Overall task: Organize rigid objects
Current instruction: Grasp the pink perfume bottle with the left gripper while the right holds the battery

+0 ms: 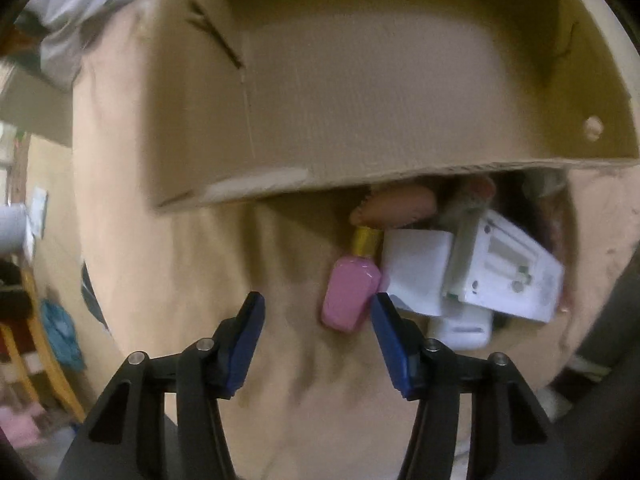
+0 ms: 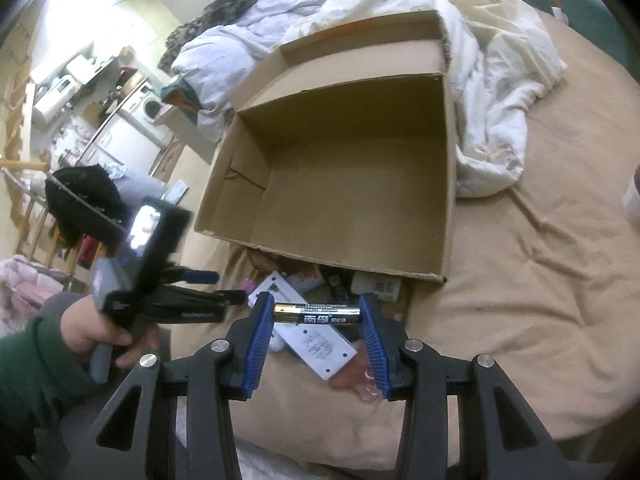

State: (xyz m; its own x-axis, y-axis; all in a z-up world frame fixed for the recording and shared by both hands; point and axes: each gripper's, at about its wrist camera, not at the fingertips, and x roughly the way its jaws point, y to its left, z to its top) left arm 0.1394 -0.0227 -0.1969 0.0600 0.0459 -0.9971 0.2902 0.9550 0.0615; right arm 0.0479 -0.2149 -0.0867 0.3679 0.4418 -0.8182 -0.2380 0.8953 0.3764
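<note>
1. The battery [image 2: 318, 314], seen in the right wrist view, is pinched end to end between the blue pads of the right gripper [image 2: 318, 328], lying crosswise above the bed; the pads are pressed on both of its ends, so it is judged to be carried.
2. In the same view the cardboard box [image 2: 352, 184] is seen open and empty on the tan bedsheet [image 2: 520, 300], beyond the battery, which suggests it as the place where the battery is meant to go.
3. Just near the box's near edge a pile of small items is seen, among them a white flat device [image 2: 320, 350], left there presumably for sorting.
4. At the left the left gripper [image 2: 224, 298] is seen held in a hand [image 2: 100, 336] in a green sleeve [image 2: 36, 364], its tips aimed toward the pile.
5. In the left wrist view the left gripper [image 1: 318, 312] is seen spread partway with nothing between its pads; only bedsheet [image 1: 200, 280] lies in the gap.
6. The pink bottle [image 1: 350, 296], with a gold cap, lies just far and right of that gap, close by the right pad, so it is judged the likely target of the next grasp.
7. To its right white boxes [image 1: 416, 272] and the white device [image 1: 512, 268] are heaped under the box's near edge [image 1: 360, 184].
</note>
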